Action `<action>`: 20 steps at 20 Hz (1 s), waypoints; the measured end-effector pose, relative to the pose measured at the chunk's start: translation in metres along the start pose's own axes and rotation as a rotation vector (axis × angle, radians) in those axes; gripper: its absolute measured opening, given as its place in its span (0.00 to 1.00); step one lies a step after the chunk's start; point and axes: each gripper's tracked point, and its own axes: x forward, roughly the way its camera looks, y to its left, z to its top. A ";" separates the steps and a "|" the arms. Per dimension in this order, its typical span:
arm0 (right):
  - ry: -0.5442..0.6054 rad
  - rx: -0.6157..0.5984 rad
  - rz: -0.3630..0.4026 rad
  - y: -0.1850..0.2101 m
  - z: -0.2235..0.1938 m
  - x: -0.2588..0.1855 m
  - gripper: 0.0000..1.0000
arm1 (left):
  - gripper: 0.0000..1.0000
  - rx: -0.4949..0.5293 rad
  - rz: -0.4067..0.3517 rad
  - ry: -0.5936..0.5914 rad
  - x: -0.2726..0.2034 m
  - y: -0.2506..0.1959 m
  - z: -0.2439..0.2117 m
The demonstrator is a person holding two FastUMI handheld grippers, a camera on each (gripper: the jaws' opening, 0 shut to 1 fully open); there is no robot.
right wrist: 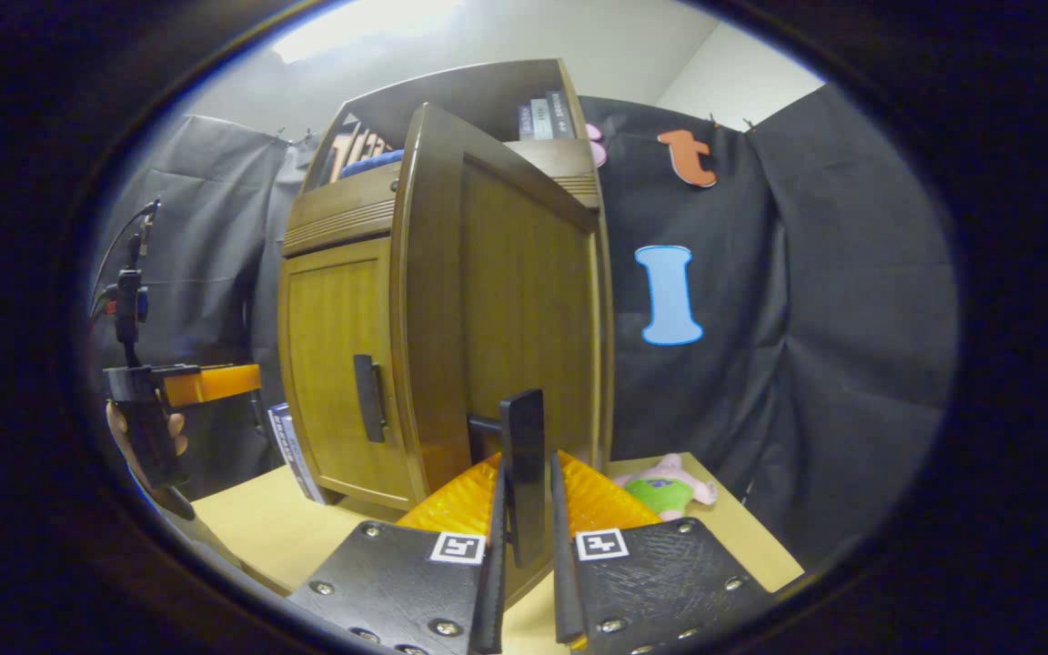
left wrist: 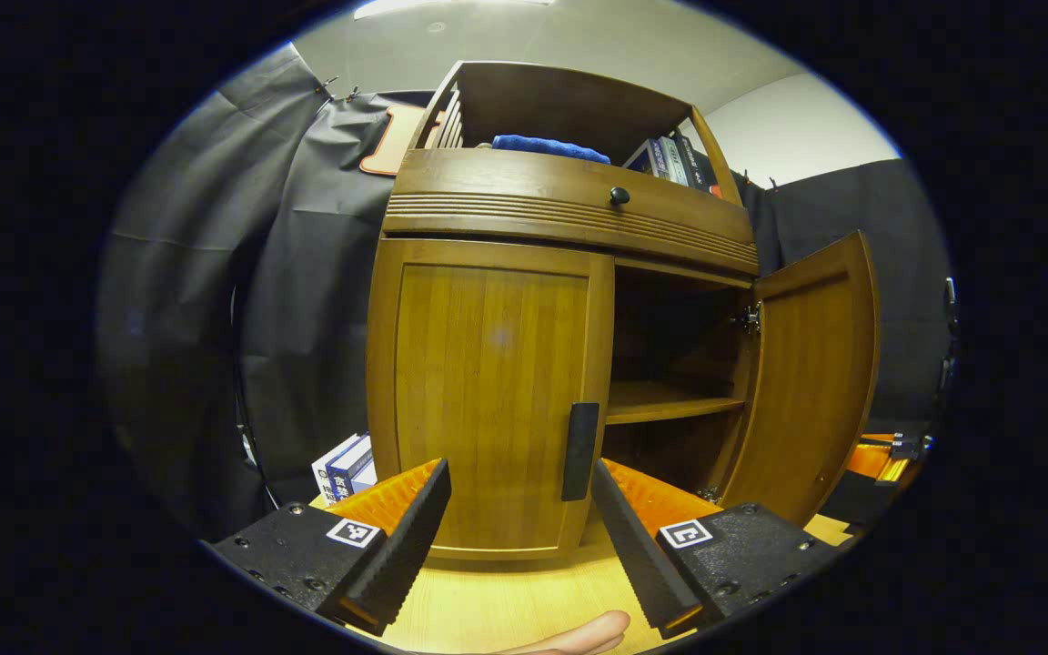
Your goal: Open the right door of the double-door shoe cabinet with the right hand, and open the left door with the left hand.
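Brown wooden double-door shoe cabinet point(left wrist: 569, 227) standing on the pale wooden tabletop point(left wrist: 506, 600), dead centre in the left gripper view. Right door point(left wrist: 815, 382) swung wide open at 3 o'clock, left door point(left wrist: 488, 391) shut, with its dark vertical bar handle point(left wrist: 579, 451) at about 6 o'clock.

Left gripper view looking straight into the open half: bare wooden shelf point(left wrist: 670, 400) across the middle, too dark in there to tell much else. Up in the open top compartment at 12 o'clock, a folded blue cloth point(left wrist: 549, 147) plus a row of upright books point(left wrist: 670, 159) off toward 1. Black round knob point(left wrist: 619, 196) on the drawer front below that. More books leaning by the cabinet's foot point(left wrist: 342, 464) at 8 o'clock.

Right gripper view seeing the open right door point(right wrist: 506, 300) edge-on instead, and a pink and green plush toy point(right wrist: 670, 487) lying on the table at 5 o'clock.

Left gripper point(left wrist: 519, 523) spread wide, gripping nothing, fingers either side of the shut door's lower part and apparently short of it. Also visible at 9 o'clock in the right gripper view point(right wrist: 174, 387), held in a hand point(right wrist: 142, 446).

Right gripper point(right wrist: 524, 537) nearly closed, both fingers pinching the right door's dark vertical bar handle point(right wrist: 524, 455) between them.
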 end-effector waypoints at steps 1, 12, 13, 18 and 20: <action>0.006 -0.021 -0.020 -0.010 -0.001 -0.003 0.22 | 0.92 0.000 0.005 -0.005 0.000 0.002 0.001; -0.010 0.015 0.020 -0.120 0.008 0.002 0.05 | 0.96 0.028 0.056 0.034 0.021 -0.001 -0.018; -0.007 0.016 0.035 -0.121 0.009 0.003 0.05 | 0.92 0.028 0.054 0.037 0.024 -0.003 -0.020; -0.008 -0.002 0.046 -0.118 0.010 0.002 0.01 | 0.92 0.047 0.066 0.051 0.038 -0.014 -0.032; -0.030 -0.024 0.006 -0.124 0.014 -0.008 0.05 | 0.92 0.060 0.064 0.061 0.044 -0.020 -0.039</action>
